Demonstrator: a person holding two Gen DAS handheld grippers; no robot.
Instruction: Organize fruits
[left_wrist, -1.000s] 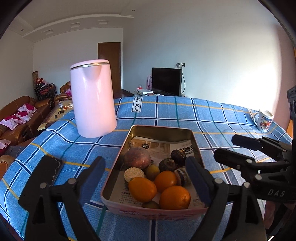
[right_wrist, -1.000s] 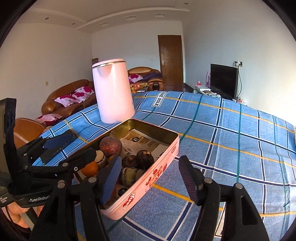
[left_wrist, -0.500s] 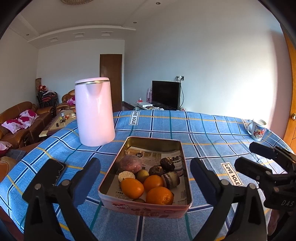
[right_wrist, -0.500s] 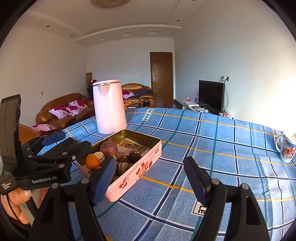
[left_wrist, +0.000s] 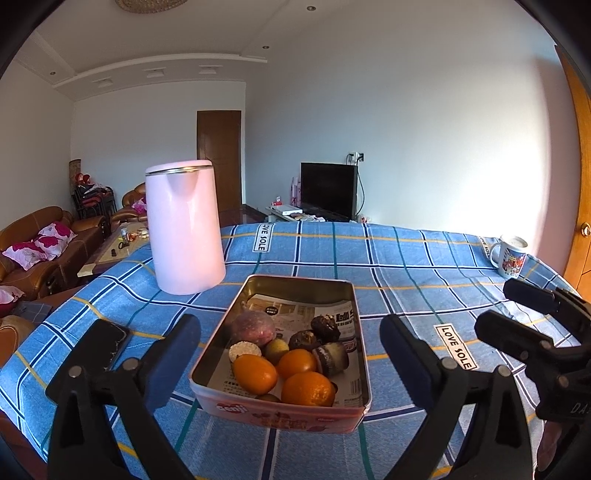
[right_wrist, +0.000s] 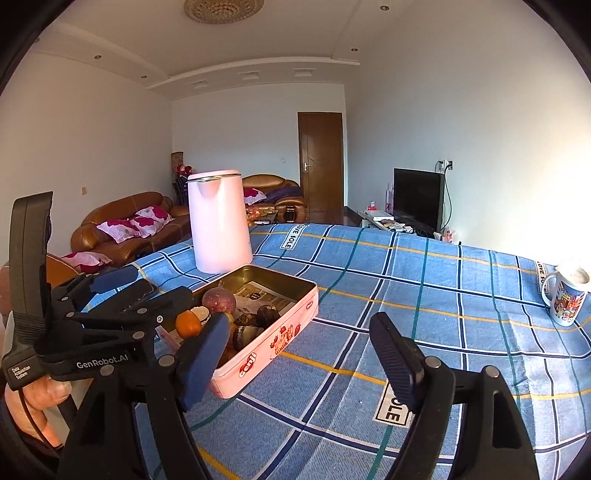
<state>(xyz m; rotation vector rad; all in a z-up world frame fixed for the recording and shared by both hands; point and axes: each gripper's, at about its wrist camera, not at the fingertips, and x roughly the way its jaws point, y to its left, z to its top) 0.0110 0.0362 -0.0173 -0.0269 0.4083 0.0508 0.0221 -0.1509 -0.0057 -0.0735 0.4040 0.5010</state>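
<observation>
A pink metal tin (left_wrist: 280, 411) lined with newspaper sits on the blue checked tablecloth. It holds three oranges (left_wrist: 308, 388), a purple round fruit (left_wrist: 253, 328) and several small dark and green fruits. My left gripper (left_wrist: 290, 365) is open and empty, its jaws either side of the tin's near end, raised and a little back from it. My right gripper (right_wrist: 299, 354) is open and empty, to the right of the tin (right_wrist: 266, 341). Each gripper shows in the other's view.
A tall pink kettle (left_wrist: 183, 230) stands behind the tin on the left. A black phone (left_wrist: 110, 341) lies left of the tin. A printed mug (left_wrist: 511, 255) stands at the far right edge. Sofas, a door and a TV are beyond the table.
Both grippers have drawn back and upward from the tin, so it looks smaller and more of the table shows. Both stay open and empty.
</observation>
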